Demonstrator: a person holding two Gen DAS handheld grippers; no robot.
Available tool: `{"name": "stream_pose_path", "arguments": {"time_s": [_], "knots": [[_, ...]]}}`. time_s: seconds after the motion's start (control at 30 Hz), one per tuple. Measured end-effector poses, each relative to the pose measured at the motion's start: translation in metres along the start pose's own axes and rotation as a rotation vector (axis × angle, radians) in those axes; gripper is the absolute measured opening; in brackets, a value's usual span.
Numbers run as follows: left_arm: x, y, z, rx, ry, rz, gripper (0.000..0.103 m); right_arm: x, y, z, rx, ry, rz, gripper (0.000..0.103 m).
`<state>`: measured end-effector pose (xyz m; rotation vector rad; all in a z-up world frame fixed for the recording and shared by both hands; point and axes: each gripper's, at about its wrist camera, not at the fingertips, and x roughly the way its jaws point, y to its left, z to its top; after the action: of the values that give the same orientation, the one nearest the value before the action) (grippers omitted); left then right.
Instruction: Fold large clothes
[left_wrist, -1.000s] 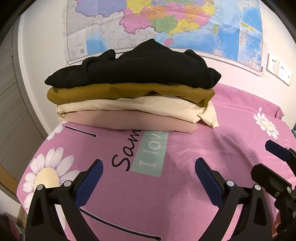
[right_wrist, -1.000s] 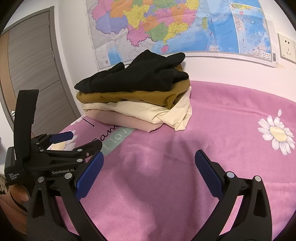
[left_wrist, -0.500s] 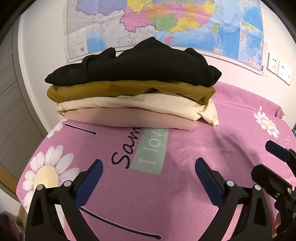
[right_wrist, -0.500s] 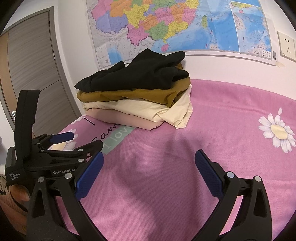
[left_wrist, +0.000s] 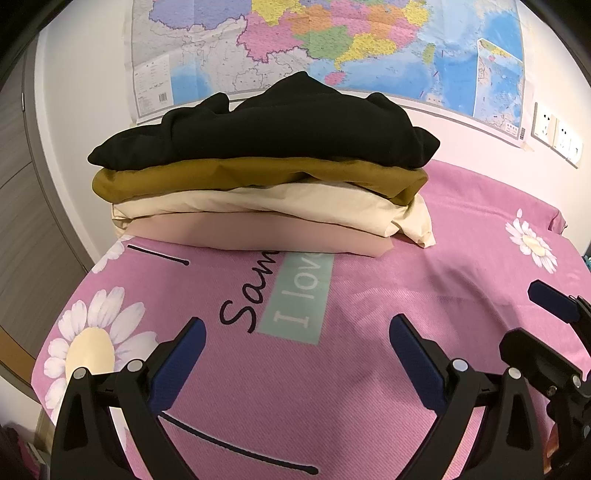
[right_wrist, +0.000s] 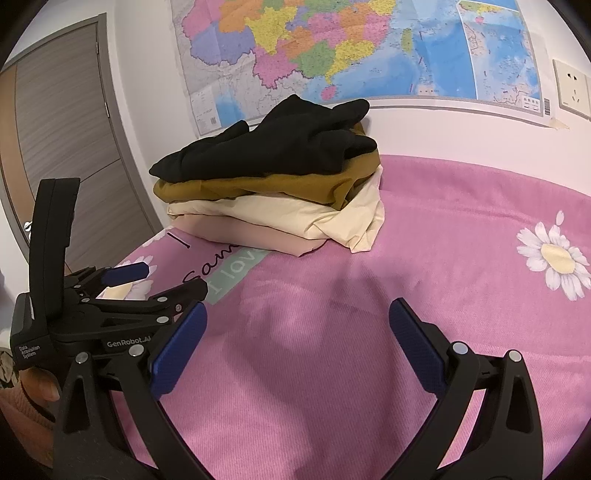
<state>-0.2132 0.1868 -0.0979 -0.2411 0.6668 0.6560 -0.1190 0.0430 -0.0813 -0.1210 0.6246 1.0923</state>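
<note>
left wrist view showed the left gripper (left_wrist: 297, 341) and right gripper (right_wrist: 297, 332) with jaws spread wide, holding nothing, above a pink bed (left_wrist: 369, 387) before four stacked folded clothes (left_wrist: 266, 177).

The stack (left_wrist: 258, 192) hides the wall map's (left_wrist: 332, 44) lower edge.

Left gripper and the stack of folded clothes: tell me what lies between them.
Only pink bedspread with its printed lettering; no object lies between the open left gripper and the stack, in the left wrist view.
</note>
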Motion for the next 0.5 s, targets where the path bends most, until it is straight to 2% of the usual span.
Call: {"name": "stream_pose_path", "arguments": {"time_s": [0.5], "knots": [[0.0006,-0.0003,-0.0003,0.003,0.002,-0.002,0.096,0.0000,0.0006,-0.0006,0.003,-0.001,-0.002,0.097]]}}
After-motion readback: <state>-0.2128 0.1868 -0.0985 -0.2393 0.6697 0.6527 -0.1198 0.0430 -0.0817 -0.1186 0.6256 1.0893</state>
